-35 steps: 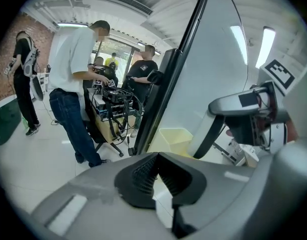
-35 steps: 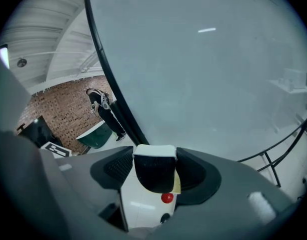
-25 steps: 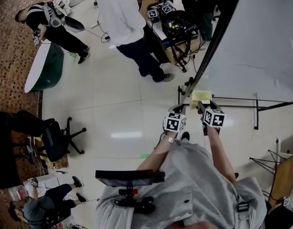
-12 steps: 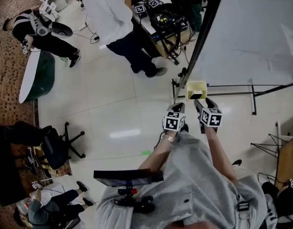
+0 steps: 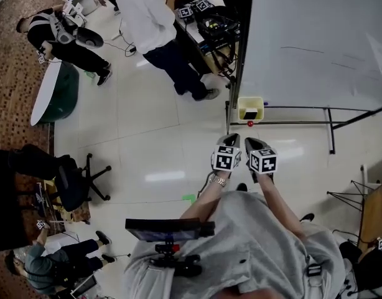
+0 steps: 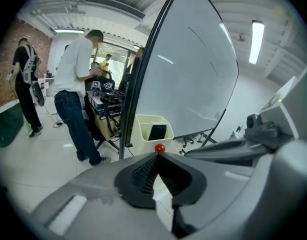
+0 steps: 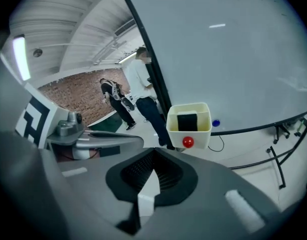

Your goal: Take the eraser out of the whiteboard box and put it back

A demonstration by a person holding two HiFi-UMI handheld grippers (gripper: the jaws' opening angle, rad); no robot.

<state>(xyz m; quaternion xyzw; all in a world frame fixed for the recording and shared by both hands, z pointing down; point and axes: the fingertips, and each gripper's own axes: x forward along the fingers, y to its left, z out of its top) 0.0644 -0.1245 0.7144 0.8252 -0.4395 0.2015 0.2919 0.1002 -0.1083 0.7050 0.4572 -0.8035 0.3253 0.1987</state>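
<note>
A pale yellow whiteboard box (image 5: 250, 106) hangs at the lower left corner of the whiteboard (image 5: 315, 36). The black eraser (image 5: 249, 113) stands inside it, also seen as the eraser (image 6: 157, 132) and the eraser (image 7: 187, 121). A red ball (image 7: 187, 142) sits on the box front. Both grippers hover side by side short of the box, apart from it. My left gripper (image 5: 232, 138) is shut and empty, as the left gripper (image 6: 156, 156) shows. My right gripper (image 5: 251, 143) is shut with nothing between its jaws, the right gripper (image 7: 154, 151) pointing at the box.
The whiteboard's stand legs (image 5: 331, 129) spread over the floor at right. A cluttered equipment table (image 5: 216, 27) and a standing person (image 5: 153, 23) are beyond the box. An office chair (image 5: 76, 179) stands at left. A blue magnet (image 7: 216, 123) sits on the board.
Both grippers have drawn back from the box. The right gripper's jaws, open near the box before, have shut empty. The eraser stays in the box.
</note>
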